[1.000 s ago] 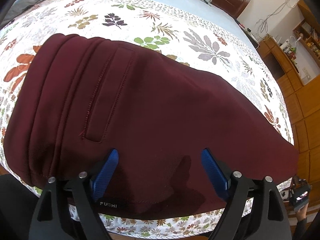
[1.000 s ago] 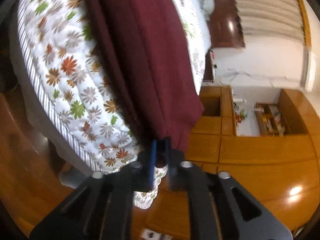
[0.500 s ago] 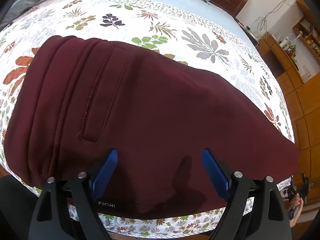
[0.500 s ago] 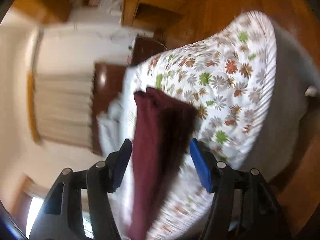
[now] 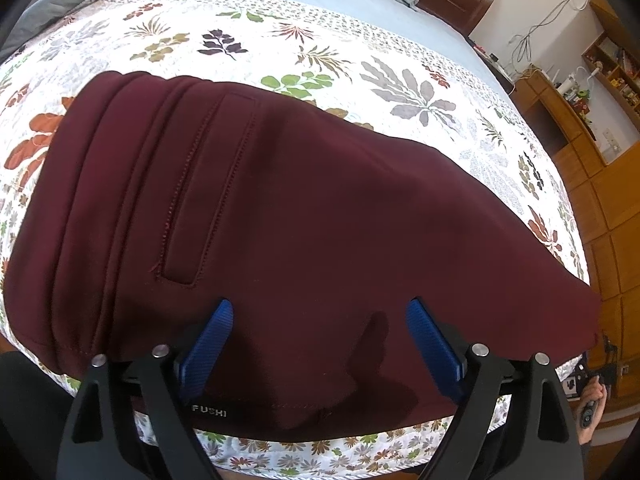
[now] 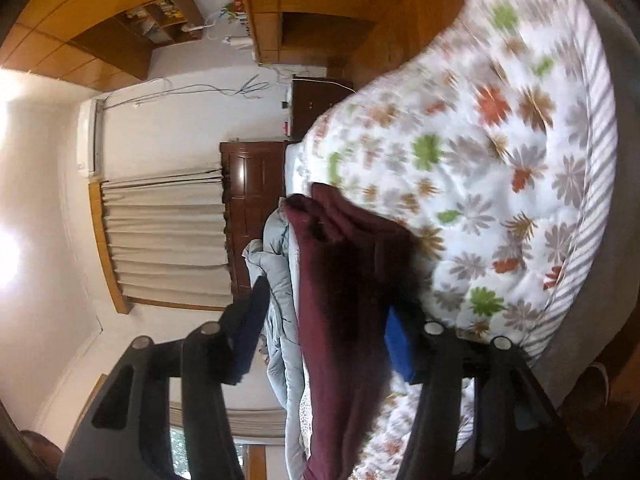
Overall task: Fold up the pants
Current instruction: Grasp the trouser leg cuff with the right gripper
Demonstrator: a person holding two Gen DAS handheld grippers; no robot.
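Left wrist view: even, bright daylight, sharp. Soft shadow of the fingers (image 5: 430,340) falls on the near pants (image 5: 300,220). Strong fisheye bowing curves the bed (image 5: 400,80); dark vignette at the corners.

Right wrist view: motion blur smears the floral bedspread (image 6: 500,160) and the fingers (image 6: 400,344). Blown-out glare on the left wall (image 6: 24,160). Curtain (image 6: 168,240) evenly lit. Edges bent and dark.

Maroon pants (image 6: 344,280) lie between the right hand-held gripper (image 6: 328,332) fingers, spread wide.
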